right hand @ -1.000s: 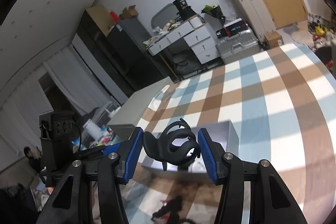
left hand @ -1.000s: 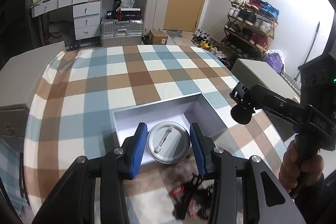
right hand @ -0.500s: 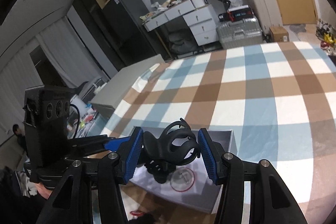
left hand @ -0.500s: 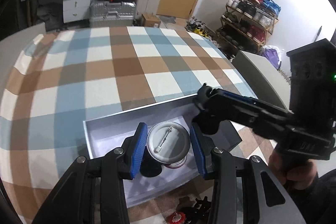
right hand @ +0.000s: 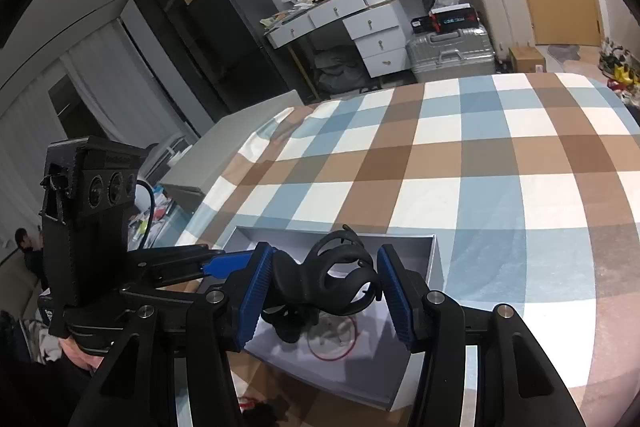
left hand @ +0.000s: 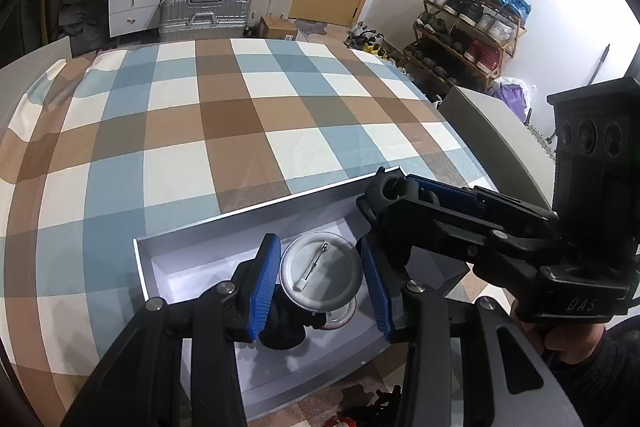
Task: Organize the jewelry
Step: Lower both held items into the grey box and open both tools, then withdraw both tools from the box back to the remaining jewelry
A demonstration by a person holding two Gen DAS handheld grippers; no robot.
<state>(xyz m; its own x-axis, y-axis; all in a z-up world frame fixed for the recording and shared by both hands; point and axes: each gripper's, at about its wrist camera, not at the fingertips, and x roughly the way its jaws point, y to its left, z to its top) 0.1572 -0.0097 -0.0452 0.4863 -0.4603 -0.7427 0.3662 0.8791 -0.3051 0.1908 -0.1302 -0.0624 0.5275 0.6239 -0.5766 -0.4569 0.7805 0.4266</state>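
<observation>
My left gripper (left hand: 318, 255) is shut on a round silver pin badge (left hand: 320, 273), pin side up, held over the open white box (left hand: 256, 211). My right gripper (right hand: 324, 267) is shut on a black claw hair clip (right hand: 332, 279) above the same box (right hand: 400, 237). On the box floor lie a red-rimmed round badge (right hand: 332, 341) and a black item (right hand: 288, 331). The right gripper (left hand: 390, 187) reaches in from the right in the left wrist view. In the right wrist view the left gripper (right hand: 224, 261) comes in from the left.
The box sits near the front edge of a table with a blue, brown and white checked cloth (left hand: 240, 123). Loose black and red pieces (left hand: 372, 407) lie on the cloth in front of the box. A hand (left hand: 560, 339) holds the right gripper's handle.
Both grippers came forward and down over the box, each keeping its item. The right gripper swung in from the right until its tip is above the box.
</observation>
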